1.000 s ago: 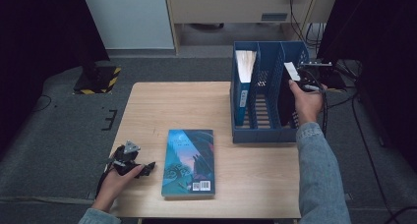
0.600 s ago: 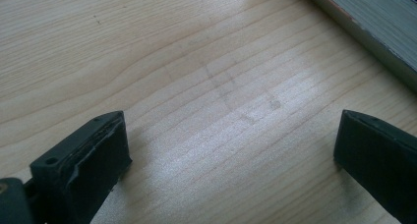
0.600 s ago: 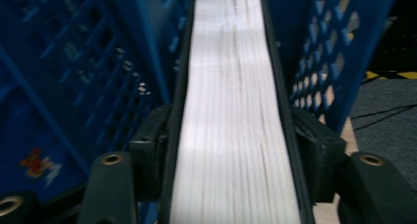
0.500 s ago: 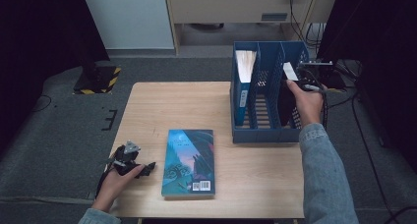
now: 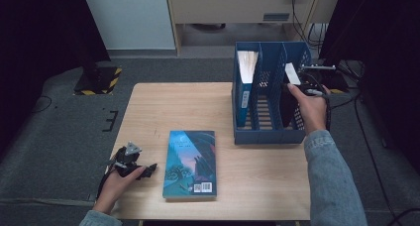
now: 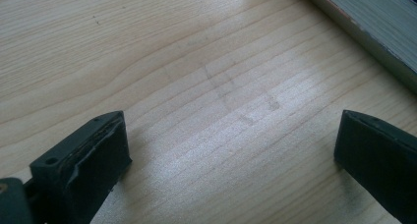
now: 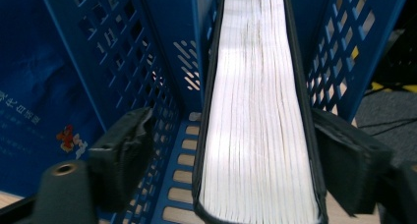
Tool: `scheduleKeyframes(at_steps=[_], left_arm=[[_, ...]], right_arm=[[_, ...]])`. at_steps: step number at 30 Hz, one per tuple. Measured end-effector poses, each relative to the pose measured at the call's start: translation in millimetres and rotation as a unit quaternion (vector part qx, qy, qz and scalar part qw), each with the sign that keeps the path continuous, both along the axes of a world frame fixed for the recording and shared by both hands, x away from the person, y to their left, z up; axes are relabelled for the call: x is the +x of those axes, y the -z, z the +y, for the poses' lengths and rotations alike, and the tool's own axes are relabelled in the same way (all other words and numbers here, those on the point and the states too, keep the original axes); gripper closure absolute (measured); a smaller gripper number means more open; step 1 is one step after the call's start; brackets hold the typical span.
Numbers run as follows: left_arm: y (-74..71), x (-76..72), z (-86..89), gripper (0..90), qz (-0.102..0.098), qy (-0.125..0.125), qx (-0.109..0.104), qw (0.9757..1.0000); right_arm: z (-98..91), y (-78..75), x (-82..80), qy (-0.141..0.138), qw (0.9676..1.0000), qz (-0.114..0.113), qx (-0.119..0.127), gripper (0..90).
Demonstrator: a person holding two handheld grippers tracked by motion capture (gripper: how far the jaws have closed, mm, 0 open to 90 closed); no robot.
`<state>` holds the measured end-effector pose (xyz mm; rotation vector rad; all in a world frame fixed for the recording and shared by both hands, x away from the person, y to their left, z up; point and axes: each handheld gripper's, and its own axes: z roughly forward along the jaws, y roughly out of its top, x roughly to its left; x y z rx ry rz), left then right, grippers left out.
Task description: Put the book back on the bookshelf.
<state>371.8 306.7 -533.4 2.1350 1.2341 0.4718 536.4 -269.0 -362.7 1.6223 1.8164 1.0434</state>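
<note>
the right gripper's (image 7: 231, 150) jaws have just been opening and now stand spread on either side of a dark-covered book (image 7: 258, 111). the left jaw is clearly off the cover with a gap of blue grid showing between them; the right jaw sits just beside the other cover, and whether it touches i cannot tell. the book stands on its edge in the rightmost compartment of the blue file rack (image 5: 270, 132), page edges facing up toward the camera. in the high view the right hand (image 5: 309, 104) is at that same compartment, near the counter's far right corner, much where it was a second ago. i judge the book to be delivered: it rests on the rack floor, and the widening jaws read as a release rather than a regrip.

a second book (image 5: 245, 82) with a blue spine stands in the leftmost compartment; the middle one holds nothing.

the left gripper (image 5: 131, 164) rests at the near left corner of the counter, in the same place as in the earlier pictures, its jaws wide apart with bare wood (image 6: 206, 76) between them. just to its right a teal paperback (image 5: 190, 164) lies flat, face up, near the front edge, untouched. that is likely the next one to go into the rack.
</note>
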Motion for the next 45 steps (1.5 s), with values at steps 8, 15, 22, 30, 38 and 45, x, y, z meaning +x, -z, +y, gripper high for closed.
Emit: scheduleKeyframes(at_steps=[8, 15, 22, 30, 38, 45], left_arm=[[0.1, -0.2, 0.3, 0.0, -0.001, 0.001, 0.001, 1.0], [0.3, -0.2, 0.3, 0.0, -0.002, 0.001, 0.001, 1.0], [0.9, 0.5, 0.3, 0.0, -0.005, 0.002, -0.001, 1.0], [2.6, -1.2, 0.2, 0.0, -0.015, -0.005, -0.006, 0.9999], [3.0, -1.2, 0.1, 0.0, -0.016, -0.005, -0.007, 0.9998], [3.0, -0.9, 0.1, 0.0, -0.016, -0.005, -0.008, 0.9998]], right_arm=[[-0.7, -4.1, -17.4, -0.002, 0.9997, -0.014, -0.018, 6.6], [-4.9, 4.2, -44.5, -0.003, 0.9993, -0.036, -0.011, 4.8], [0.7, 20.2, -80.4, 0.002, 0.999, -0.045, 0.005, 4.8], [32.0, 40.9, -118.8, -0.049, 0.997, -0.057, -0.017, 4.7], [65.0, 58.4, -142.1, -0.113, 0.9918, -0.057, -0.018, 5.5], [77.3, 65.9, -150.2, -0.128, 0.9903, -0.052, -0.009, 6.4]])
